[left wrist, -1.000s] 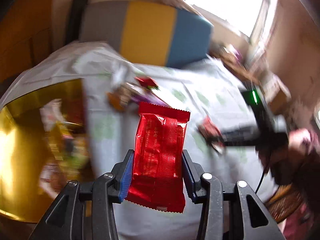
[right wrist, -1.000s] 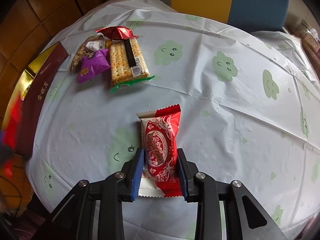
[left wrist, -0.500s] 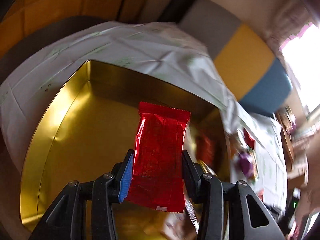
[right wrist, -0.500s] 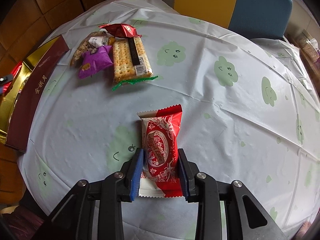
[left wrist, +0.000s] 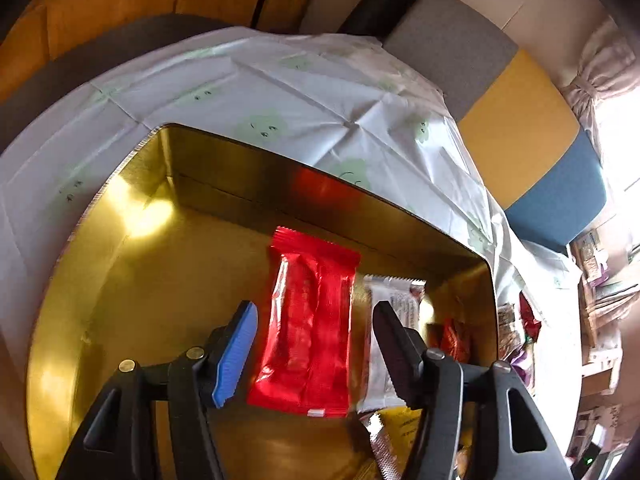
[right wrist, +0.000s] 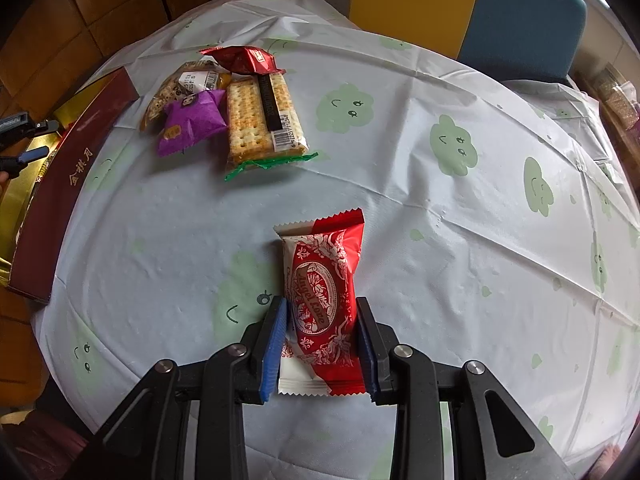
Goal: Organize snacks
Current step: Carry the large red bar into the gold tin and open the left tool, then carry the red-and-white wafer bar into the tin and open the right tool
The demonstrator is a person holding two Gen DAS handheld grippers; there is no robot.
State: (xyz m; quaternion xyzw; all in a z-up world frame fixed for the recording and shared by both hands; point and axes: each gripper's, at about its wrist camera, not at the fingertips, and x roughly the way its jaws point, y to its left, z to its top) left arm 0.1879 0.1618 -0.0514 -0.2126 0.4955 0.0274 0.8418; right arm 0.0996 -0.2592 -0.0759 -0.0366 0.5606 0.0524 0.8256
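Observation:
In the left wrist view my left gripper (left wrist: 314, 344) is open over the gold tin box (left wrist: 120, 280). A plain red snack packet (left wrist: 310, 328) lies between the spread fingers, free of both pads, inside the box. A white packet (left wrist: 390, 320) lies beside it on the right. In the right wrist view my right gripper (right wrist: 322, 344) is shut on a red and white "Angel Love" packet (right wrist: 322, 292) above the table. A pile of snacks lies far left: a cracker pack (right wrist: 260, 120), a purple packet (right wrist: 192, 122) and a dark red packet (right wrist: 240, 60).
The round table wears a white cloth with green cloud faces (right wrist: 440, 200). The box's dark red side (right wrist: 60, 200) stands at the table's left edge. A grey, yellow and blue chair back (left wrist: 520, 136) stands behind the table. More snacks lie in the box's right corner (left wrist: 452, 340).
My left gripper swung from the table over the gold box, then opened and let go of the plain red packet. My right gripper still holds its packet and has barely moved.

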